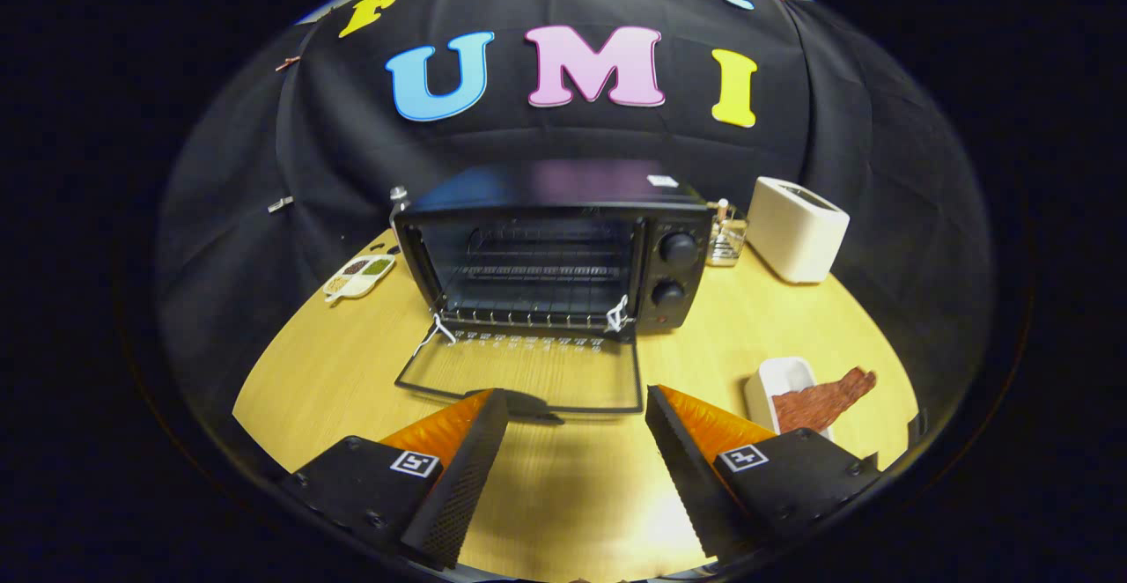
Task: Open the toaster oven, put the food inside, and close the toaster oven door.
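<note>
A black toaster oven (563, 248) stands on the wooden table (317, 372) straight ahead of my fingers. Its glass door (524, 372) hangs fully down, lying flat toward me, and the wire rack (537, 292) inside is bare. A strip of reddish-brown food (823, 402) lies across a small white dish (779, 380), to the right of the door and just beyond my right finger. My gripper (577, 402) hovers above the table just short of the door's handle edge, open, with nothing between the fingers.
A white toaster (797, 229) stands right of the oven, with a small clear holder (726, 235) between them. A divided white dish of seasonings (359, 276) lies to the oven's left. Black cloth walls close in behind.
</note>
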Demonstrator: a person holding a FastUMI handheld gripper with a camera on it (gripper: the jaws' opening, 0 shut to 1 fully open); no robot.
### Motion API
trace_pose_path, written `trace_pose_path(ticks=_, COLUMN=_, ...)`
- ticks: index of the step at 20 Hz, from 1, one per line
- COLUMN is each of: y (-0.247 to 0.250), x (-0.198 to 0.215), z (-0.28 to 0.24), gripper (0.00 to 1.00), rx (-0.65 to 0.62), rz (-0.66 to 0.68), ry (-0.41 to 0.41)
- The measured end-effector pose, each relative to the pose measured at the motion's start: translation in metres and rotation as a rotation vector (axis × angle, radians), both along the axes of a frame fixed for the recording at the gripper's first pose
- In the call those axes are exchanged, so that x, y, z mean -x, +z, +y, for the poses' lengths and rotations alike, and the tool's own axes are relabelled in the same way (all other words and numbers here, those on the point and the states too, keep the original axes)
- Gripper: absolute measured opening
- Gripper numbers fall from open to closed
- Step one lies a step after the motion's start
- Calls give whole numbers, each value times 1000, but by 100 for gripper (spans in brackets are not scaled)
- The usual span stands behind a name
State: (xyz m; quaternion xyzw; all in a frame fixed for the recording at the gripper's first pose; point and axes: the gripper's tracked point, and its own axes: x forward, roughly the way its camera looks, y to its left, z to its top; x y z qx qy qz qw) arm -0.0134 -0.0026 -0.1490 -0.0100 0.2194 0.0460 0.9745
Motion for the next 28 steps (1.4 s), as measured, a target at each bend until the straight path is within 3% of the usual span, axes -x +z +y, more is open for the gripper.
trace_pose_path(ticks=5, y=80, x=-6, z=-51, gripper=99, rx=20, rz=-149, ry=-51)
trace_pose_path(ticks=9, y=113, x=-15, z=-97, gripper=98, rx=59, rz=-226, ry=-61)
trace_pose_path(ticks=18, y=102, x=-46, z=-188, gripper=96, rx=12, rz=-132, ry=-33)
trace_pose_path(ticks=28, y=40, x=-59, z=-263, gripper=99, rx=-89, rz=58, ry=50)
